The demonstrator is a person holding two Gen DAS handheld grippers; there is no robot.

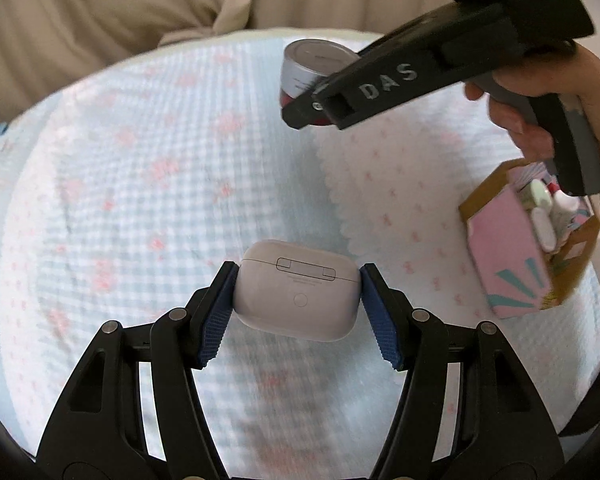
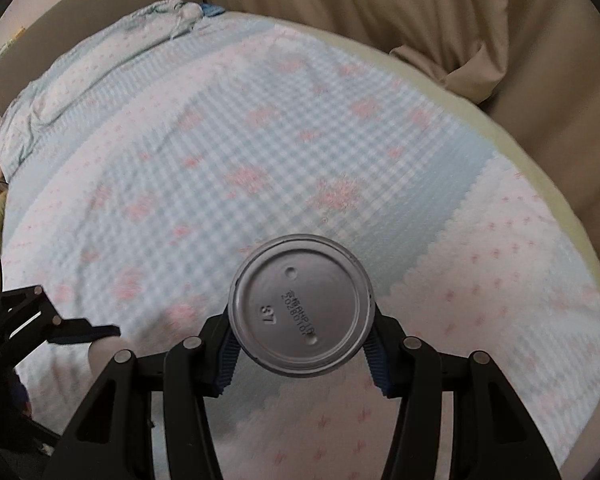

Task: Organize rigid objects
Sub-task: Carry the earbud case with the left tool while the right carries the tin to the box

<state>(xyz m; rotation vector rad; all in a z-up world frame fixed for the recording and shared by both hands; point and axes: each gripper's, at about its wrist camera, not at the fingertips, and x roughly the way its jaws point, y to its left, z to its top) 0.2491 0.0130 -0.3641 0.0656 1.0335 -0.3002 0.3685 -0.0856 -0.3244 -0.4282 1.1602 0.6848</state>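
Earbud case point(image 1: 296, 290), white and hinge-side up, sits pinched between the blue pads point(image 1: 214, 330) of the left gripper point(image 1: 298, 308), jaws spread only to its width, above the bedspread point(image 1: 140, 200). At two o'clock the right gripper point(image 2: 300, 344) clamps a small tin point(image 2: 300, 306), jaws pressing both sides, its base facing the camera. At three o'clock, a pink box point(image 1: 512, 256) holds small items.
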